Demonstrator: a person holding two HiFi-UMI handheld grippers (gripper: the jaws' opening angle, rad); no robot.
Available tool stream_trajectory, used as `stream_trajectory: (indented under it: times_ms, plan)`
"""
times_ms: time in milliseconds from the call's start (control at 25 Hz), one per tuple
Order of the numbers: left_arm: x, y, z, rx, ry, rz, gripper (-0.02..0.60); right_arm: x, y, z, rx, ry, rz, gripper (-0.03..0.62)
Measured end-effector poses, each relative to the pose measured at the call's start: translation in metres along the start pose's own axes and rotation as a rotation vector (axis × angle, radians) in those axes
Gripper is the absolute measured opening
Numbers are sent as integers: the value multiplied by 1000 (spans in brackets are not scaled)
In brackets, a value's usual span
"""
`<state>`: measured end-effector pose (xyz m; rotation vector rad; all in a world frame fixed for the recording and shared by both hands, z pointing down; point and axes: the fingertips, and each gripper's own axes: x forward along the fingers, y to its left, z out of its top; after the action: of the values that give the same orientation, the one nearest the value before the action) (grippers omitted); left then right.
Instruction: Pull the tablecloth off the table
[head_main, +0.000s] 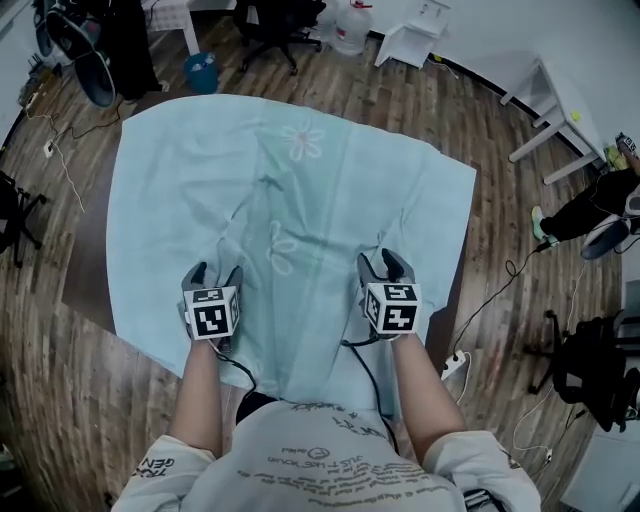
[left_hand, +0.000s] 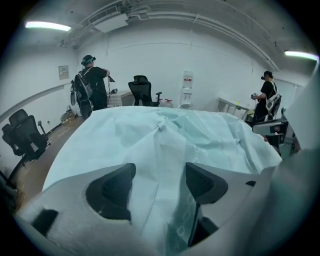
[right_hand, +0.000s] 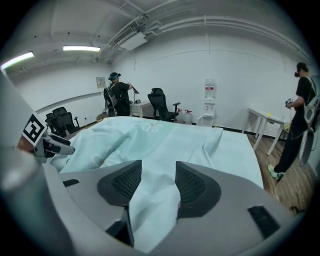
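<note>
A pale blue tablecloth (head_main: 300, 200) with white flower prints covers the dark table (head_main: 88, 275), rumpled into folds toward its near edge. My left gripper (head_main: 214, 272) rests on the cloth at the near left. In the left gripper view its jaws (left_hand: 159, 182) stand apart with a raised fold of cloth (left_hand: 160, 150) running between them, and the pads are not pressing on it. My right gripper (head_main: 384, 262) sits on the cloth at the near right. Its jaws (right_hand: 158, 182) are also apart, with a loose fold of cloth (right_hand: 155, 200) lying between them.
Wooden floor surrounds the table. A blue bucket (head_main: 202, 70), an office chair (head_main: 270, 25) and a water jug (head_main: 352, 25) stand beyond the far edge. White tables (head_main: 560, 110) are at the right. Cables and a power strip (head_main: 455, 365) lie near my right side. People stand in the background (left_hand: 92, 82).
</note>
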<state>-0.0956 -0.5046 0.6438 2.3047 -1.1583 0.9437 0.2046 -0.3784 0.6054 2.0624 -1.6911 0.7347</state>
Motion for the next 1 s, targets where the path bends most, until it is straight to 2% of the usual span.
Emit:
stream_trajectory:
  times_ms: [120,400,520,640,760,920,1000]
  plan:
    - [20,7,-12,17,52,3,343,18,-16,-16,19,65,-43,233]
    - [58,24,-40,25,162,1,356,44,-52,-45,54,171,-130,252]
    - [67,30,-43,-14,169,-7,369,54,-66,-58,75,223,-160,259]
    - [71,33,-42,-62,172,-36,380,61,-82,-76,141,274,-187,268]
    - [74,32,-42,-69,167,-55,383,62,-89,-86,191,287,-183,275]
    - [74,34,-41,-58,164,-61,383,64,-87,-85,175,306,-168,275]
    - [73,37,-41,-49,174,-60,382,65,-82,-83,146,324,-148,246]
